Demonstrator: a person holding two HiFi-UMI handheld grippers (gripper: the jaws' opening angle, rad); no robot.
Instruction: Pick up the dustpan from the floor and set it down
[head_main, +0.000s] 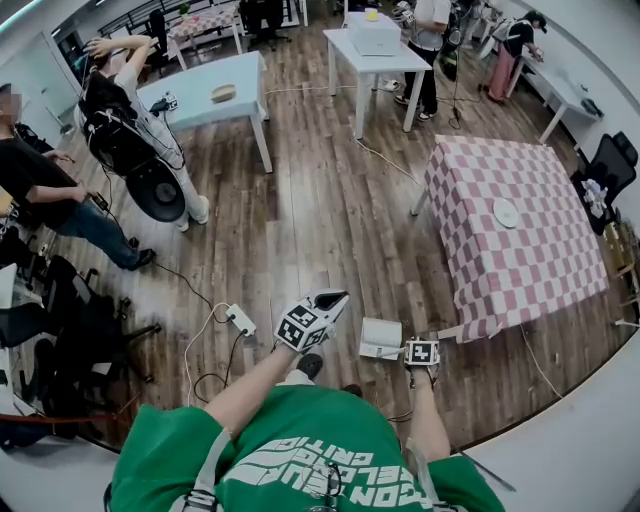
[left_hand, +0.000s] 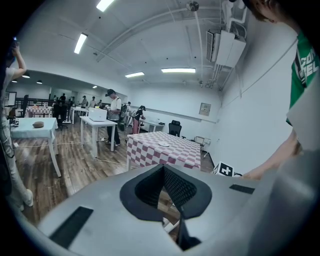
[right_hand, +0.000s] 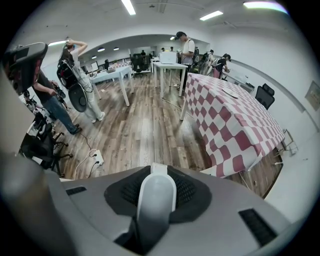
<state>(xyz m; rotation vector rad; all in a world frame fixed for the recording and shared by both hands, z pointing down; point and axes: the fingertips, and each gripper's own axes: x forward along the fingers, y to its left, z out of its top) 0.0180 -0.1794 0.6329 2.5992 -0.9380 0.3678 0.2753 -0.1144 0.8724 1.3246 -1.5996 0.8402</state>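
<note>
Right gripper view: the handle (right_hand: 154, 200) of the dustpan (head_main: 380, 338) is clamped in the right gripper (right_hand: 156, 176) jaws.
It is held low by the floor (head_main: 330, 230) and should be laid flat before release; the left gripper (left_hand: 165, 195) jaws are seen narrowly apart, empty.

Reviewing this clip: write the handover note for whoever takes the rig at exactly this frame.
Left tongs: open, nothing between them, held out above the floor.
Right tongs: shut on the handle of the dustpan, pointing steeply down.
Dustpan: white, low, close to the near corner of the checked table. Whether it touches the floor cannot be told.
Done: dustpan gripped by its handle.
Left: rest it on the floor, open the right tongs, draw back.
</note>
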